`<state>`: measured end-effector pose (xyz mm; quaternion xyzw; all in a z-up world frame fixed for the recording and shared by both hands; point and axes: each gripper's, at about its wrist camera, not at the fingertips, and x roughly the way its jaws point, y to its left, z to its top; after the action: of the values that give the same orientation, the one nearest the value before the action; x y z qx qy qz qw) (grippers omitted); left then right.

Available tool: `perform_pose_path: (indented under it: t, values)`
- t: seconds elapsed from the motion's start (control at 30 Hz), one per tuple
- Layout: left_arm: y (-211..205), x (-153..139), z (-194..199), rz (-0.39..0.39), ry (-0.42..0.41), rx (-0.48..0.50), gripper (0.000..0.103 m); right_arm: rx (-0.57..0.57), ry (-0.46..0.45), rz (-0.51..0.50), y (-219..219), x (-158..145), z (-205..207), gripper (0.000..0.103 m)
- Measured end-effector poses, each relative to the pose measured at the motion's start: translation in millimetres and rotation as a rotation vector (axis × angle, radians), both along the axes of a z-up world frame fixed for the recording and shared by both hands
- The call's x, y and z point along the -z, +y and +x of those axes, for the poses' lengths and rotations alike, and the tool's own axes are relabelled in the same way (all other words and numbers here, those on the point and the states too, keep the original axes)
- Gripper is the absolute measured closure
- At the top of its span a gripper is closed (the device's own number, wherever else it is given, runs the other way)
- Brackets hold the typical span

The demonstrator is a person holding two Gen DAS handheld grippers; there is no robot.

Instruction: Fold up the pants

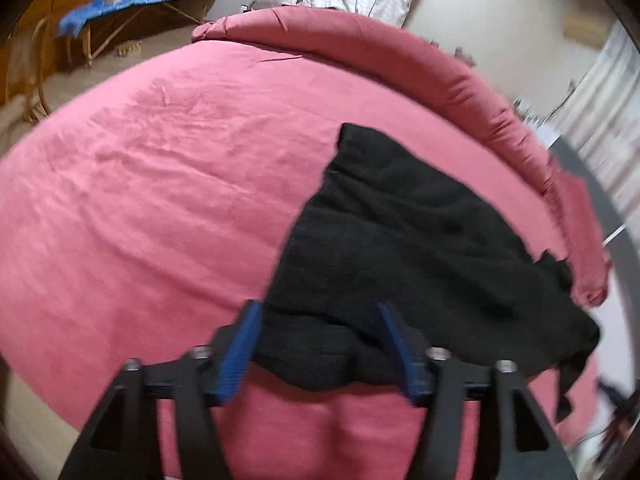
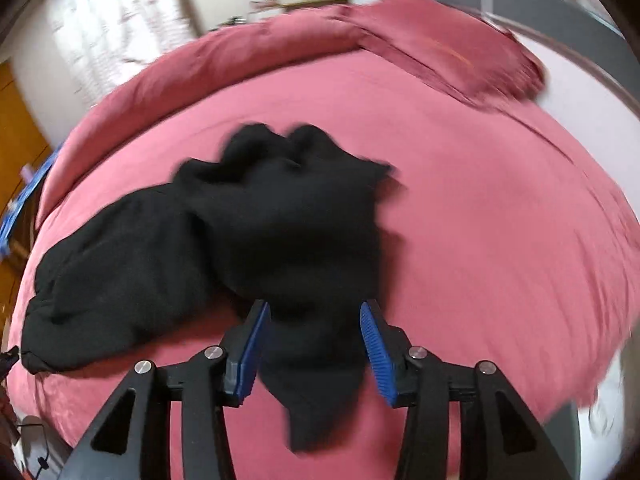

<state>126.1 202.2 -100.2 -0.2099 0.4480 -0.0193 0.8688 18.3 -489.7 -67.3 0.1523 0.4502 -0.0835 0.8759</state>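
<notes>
Both the left gripper point(image 1: 320, 344) and right gripper point(image 2: 314, 340) straddle the crumpled black pants point(image 2: 248, 232) on the pink bed point(image 2: 500, 240), jaws wide; close fully on fabric edges before lifting.

A bed point(image 1: 140, 184) fills both views, covered with a pink sheet, a rolled pink blanket point(image 1: 460, 76) along its far edge. A pink pillow point(image 2: 448, 44) lies at the far corner. Beyond the bed stands an ironing board point(image 1: 136, 4) with a blue cover, near a wicker chair point(image 1: 28, 68). White curtains point(image 2: 112, 20) hang behind.
</notes>
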Motion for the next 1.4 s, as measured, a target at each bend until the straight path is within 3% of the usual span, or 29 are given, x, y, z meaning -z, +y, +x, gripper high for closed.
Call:
perform_pose_path:
  t: [0.17,0.3,0.4,0.5,0.53,0.57,0.6,0.63,0.7,0.8,0.97,1.0,1.07,1.13,1.23,1.3,1.37,1.4]
  values:
    - [-35,10,9,-0.001,0.05,0.036,0.024,0.033,0.06,0.103,-14,42,-48,0.054]
    - [-46,22,13,0.019,0.067,-0.043,0.016,0.001,0.056,0.218,5,62,-58,0.054]
    - [-51,25,16,0.029,0.069,-0.074,0.015,-0.022,0.051,0.197,22,71,-48,0.054]
    - [-64,25,16,0.099,0.073,-0.058,0.015,0.036,0.108,0.146,30,88,-31,0.055]
    - [-68,26,18,0.13,0.079,-0.045,0.015,0.052,0.117,0.153,31,93,-28,0.06]
    - [-73,28,20,0.167,0.089,-0.03,0.016,0.071,0.115,0.158,31,95,-27,0.078]
    - [-78,29,23,0.219,0.101,-0.005,0.021,0.08,0.119,0.143,31,94,-26,0.083]
    - [-80,29,24,0.251,0.099,0.013,0.039,0.072,0.129,0.14,28,92,-24,0.085]
    - [-85,29,31,0.298,0.109,0.043,0.069,0.067,0.109,0.151,14,75,-23,0.092]
    - [-85,25,36,0.278,0.104,0.043,0.096,0.152,0.048,0.084,-30,29,-33,0.093]
    - [-78,0,39,0.245,0.053,0.068,0.099,0.312,-0.131,-0.012,-128,-77,-56,0.093]
    - [-74,-6,38,0.223,0.041,0.074,0.103,0.318,-0.144,-0.031,-137,-91,-56,0.093]
    - [-65,-21,33,0.28,0.008,0.025,0.103,0.318,-0.156,-0.093,-145,-113,-53,0.093]
    - [-51,-22,32,0.276,0.03,0.003,0.103,0.299,-0.149,-0.197,-147,-121,-45,0.093]
    - [-43,-4,22,0.241,0.103,0.037,0.103,0.245,-0.018,-0.234,-155,-87,-19,0.093]
    - [-51,6,8,0.193,0.131,0.075,0.102,0.258,0.12,-0.18,-160,-34,-11,0.093]
    - [-58,15,4,0.155,0.139,0.103,0.093,0.32,0.175,-0.078,-170,5,-24,0.093]
    - [-63,16,3,0.137,0.138,0.115,0.077,0.35,0.176,-0.024,-175,19,-33,0.093]
